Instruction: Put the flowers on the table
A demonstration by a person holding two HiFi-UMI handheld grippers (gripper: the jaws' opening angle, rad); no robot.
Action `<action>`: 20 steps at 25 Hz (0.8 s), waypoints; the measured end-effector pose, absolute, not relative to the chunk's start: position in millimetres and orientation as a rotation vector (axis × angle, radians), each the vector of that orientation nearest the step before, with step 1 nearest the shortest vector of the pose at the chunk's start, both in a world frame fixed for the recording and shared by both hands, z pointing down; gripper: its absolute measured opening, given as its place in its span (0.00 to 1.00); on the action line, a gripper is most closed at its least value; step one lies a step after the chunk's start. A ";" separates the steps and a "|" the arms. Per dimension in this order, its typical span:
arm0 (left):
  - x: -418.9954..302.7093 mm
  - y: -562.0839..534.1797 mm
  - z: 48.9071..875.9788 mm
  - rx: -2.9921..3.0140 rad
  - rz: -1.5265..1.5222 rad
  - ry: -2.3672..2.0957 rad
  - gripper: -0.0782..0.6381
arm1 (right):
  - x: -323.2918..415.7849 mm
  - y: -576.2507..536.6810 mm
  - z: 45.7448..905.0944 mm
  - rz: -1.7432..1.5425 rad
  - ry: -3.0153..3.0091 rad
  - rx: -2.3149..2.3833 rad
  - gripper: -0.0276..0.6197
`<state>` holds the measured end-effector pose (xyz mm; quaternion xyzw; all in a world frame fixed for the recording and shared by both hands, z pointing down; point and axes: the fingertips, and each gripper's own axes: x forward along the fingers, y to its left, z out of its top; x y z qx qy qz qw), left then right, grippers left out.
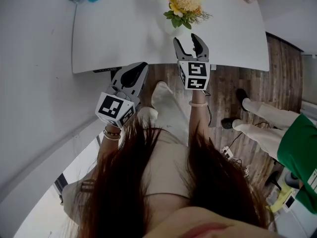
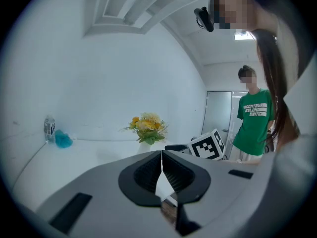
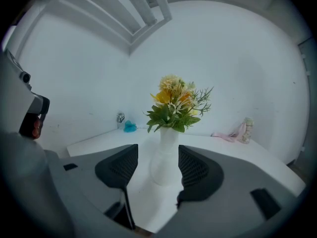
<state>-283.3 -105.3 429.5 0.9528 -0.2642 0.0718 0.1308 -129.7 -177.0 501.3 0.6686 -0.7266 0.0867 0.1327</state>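
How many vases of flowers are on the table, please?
1. The vase of flowers stands on the table, near its front edge, ahead of the open right gripper; no other shows.

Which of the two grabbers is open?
The right gripper, near the flowers: its jaws stand apart, with the white vase showing in the gap. The left gripper's jaws are pressed together.

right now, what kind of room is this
Likely a plain indoor room, perhaps a studio or office: bare white walls, a wood-plank floor, and a white table bearing a white vase of yellow and cream flowers.
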 end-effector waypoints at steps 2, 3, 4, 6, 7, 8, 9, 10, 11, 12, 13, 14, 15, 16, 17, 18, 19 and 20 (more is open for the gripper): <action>-286.0 -98.7 426.0 2.776 0.200 -0.767 0.12 | -132.0 -168.6 497.5 0.249 -2.106 1.945 0.46; -287.3 -95.4 424.4 2.780 0.196 -0.767 0.12 | -133.3 -164.5 495.7 0.249 -2.106 1.947 0.46; -288.8 -91.9 422.9 2.784 0.193 -0.767 0.12 | -134.9 -160.3 493.7 0.249 -2.107 1.949 0.46; -292.7 -83.7 420.0 2.792 0.187 -0.768 0.12 | -138.8 -150.9 488.8 0.243 -2.110 1.954 0.45; -295.0 -79.3 418.6 2.796 0.183 -0.768 0.12 | -140.7 -146.1 486.1 0.239 -2.111 1.958 0.45; -297.2 -75.1 417.2 2.800 0.179 -0.767 0.12 | -142.4 -141.4 483.4 0.234 -2.112 1.963 0.45; -299.5 -70.8 415.9 2.804 0.176 -0.767 0.12 | -144.2 -136.8 480.9 0.229 -2.112 1.968 0.45; -301.7 -66.3 414.6 2.807 0.173 -0.766 0.12 | -146.1 -132.0 478.3 0.224 -2.113 1.972 0.45; -304.0 -61.6 413.1 2.810 0.171 -0.766 0.12 | -148.2 -127.1 475.6 0.219 -2.114 1.974 0.45; -306.1 -57.0 411.4 2.813 0.168 -0.766 0.12 | -150.4 -122.4 472.6 0.213 -2.115 1.976 0.44; -308.2 -52.7 409.4 2.817 0.164 -0.767 0.12 | -152.5 -117.8 469.5 0.206 -2.117 1.977 0.44; -310.4 -48.7 407.2 2.822 0.160 -0.768 0.12 | -154.5 -113.5 466.6 0.198 -2.118 1.979 0.44; -312.7 -44.8 405.1 2.826 0.154 -0.769 0.12 | -156.5 -109.2 464.0 0.193 -2.118 1.982 0.44; -315.2 -41.0 403.1 2.830 0.148 -0.770 0.12 | -158.7 -104.8 461.7 0.190 -2.118 1.985 0.44; -317.9 -37.2 401.3 2.833 0.143 -0.772 0.12 | -161.1 -100.7 459.7 0.188 -2.119 1.988 0.44; -320.7 -34.0 399.7 2.836 0.138 -0.775 0.12 | -163.7 -97.0 457.8 0.185 -2.120 1.991 0.44; -323.6 -31.1 398.2 2.839 0.134 -0.778 0.12 | -166.2 -93.6 455.8 0.181 -2.121 1.993 0.44; -326.5 -28.4 396.7 2.842 0.130 -0.781 0.12 | -168.8 -90.2 453.6 0.176 -2.121 1.994 0.43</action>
